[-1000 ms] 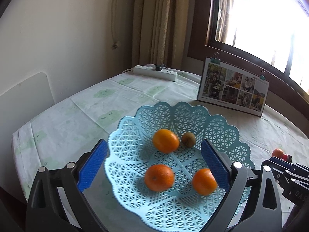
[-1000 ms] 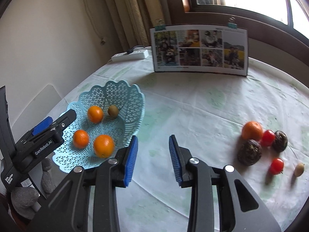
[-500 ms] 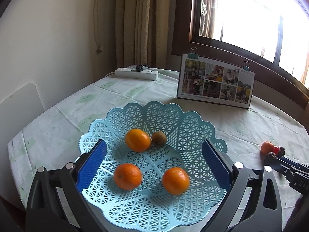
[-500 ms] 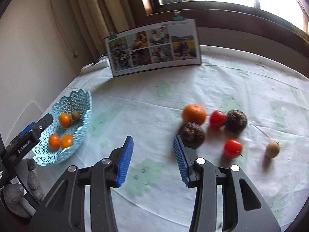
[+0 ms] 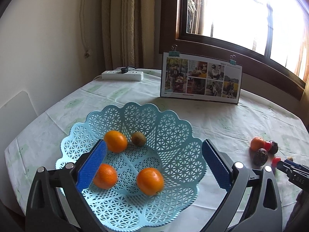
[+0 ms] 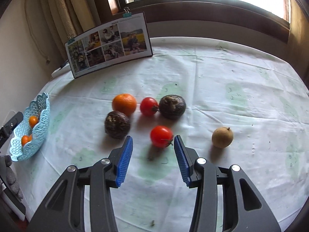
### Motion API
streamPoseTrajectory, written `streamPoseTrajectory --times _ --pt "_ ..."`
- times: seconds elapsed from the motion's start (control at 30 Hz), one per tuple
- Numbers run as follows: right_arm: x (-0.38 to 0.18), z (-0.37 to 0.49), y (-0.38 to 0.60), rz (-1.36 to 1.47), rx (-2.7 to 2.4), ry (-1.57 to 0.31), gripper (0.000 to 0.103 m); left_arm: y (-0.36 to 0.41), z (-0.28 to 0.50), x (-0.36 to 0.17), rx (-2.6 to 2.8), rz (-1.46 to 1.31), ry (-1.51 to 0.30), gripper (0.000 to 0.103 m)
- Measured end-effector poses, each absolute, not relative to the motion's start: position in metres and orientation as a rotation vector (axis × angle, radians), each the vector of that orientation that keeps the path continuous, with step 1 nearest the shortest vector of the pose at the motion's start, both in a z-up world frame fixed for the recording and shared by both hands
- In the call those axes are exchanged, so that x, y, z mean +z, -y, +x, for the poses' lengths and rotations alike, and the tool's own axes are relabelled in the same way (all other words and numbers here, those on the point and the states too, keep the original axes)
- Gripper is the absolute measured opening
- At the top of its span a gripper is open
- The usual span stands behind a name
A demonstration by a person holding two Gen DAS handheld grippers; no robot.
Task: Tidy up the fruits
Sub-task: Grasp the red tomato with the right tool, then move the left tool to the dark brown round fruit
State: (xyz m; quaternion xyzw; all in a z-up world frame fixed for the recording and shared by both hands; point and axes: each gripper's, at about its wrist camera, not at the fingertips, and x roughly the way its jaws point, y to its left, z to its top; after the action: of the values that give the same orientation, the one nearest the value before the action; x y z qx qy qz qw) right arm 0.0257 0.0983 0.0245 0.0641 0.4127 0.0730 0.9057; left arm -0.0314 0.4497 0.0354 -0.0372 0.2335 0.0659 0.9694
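Where clips hold it, photo card point(image 6: 110, 44) headed "MEET"

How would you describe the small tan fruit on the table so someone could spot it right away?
On the white tablecloth, right of the loose fruit cluster, the tan fruit sits alone. It's right of the nearer tomato, and it's the only pale brown, smooth, stemmed one.

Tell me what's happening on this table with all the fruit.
A person is sorting fruit with two handheld grippers. The right gripper is open and lined up on a red tomato, not yet gripping it. Around it on the tablecloth lie an orange, another tomato, two dark brown fruits and a small tan one. The left gripper, also open and empty, hovers over the blue basket, which holds three oranges and a kiwi.
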Motion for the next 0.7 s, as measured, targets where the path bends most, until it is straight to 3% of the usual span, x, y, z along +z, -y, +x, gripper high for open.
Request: streamPoseTrajectory --times 0.3,0.43,0.7 --pt "0.013 0.049 -0.104 0.085 0.152 -0.875 0.038 -0.426 -0.032 0.037 0.097 -0.025 -0.472 0.100" --pt "0.007 0.053 -0.103 0.076 0.143 -0.886 0.028 -0.419 -0.031 0.038 0.091 -0.014 -0.476 0.100" --pt "0.022 0.034 -0.087 0.124 0.158 -0.846 0.028 -0.391 -0.027 0.038 0.040 0.038 -0.481 0.100"
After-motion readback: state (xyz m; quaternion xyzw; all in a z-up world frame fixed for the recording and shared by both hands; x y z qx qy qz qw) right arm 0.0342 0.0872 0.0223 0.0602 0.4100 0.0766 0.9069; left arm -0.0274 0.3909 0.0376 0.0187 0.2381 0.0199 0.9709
